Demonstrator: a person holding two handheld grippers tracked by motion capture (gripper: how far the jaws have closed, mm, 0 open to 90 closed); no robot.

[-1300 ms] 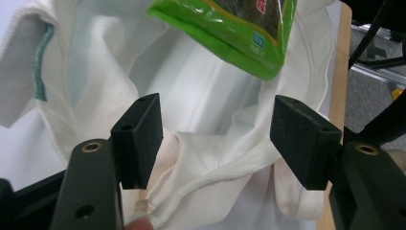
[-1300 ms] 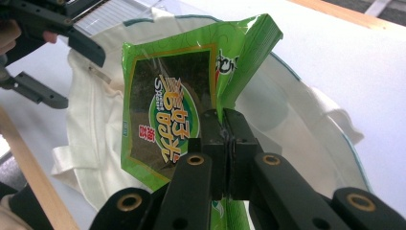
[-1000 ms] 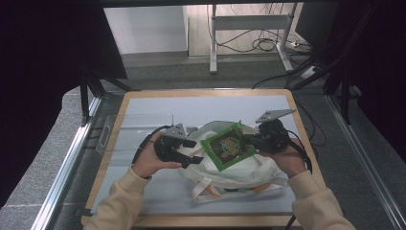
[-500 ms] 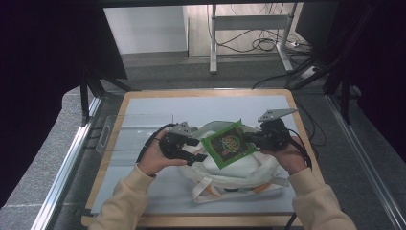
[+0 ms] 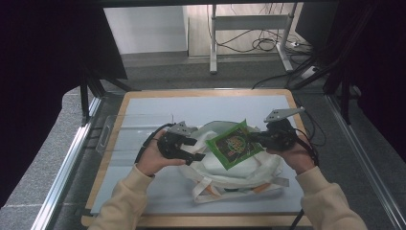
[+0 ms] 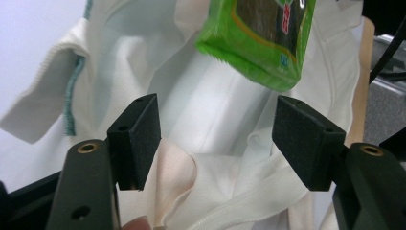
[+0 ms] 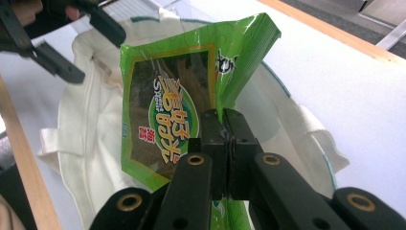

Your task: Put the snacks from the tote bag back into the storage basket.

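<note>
The right gripper (image 7: 225,139) is clamped on the edge of a green snack packet (image 5: 234,145), holding it tilted above the mouth of a white cloth bag (image 5: 244,167). The left gripper (image 6: 218,136) stands wide apart and grips nothing, over the bag's near rim on the surface (image 5: 143,108).

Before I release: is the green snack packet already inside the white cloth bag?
Not yet. The green snack packet hangs above the white cloth bag, pinched by the right gripper.
</note>
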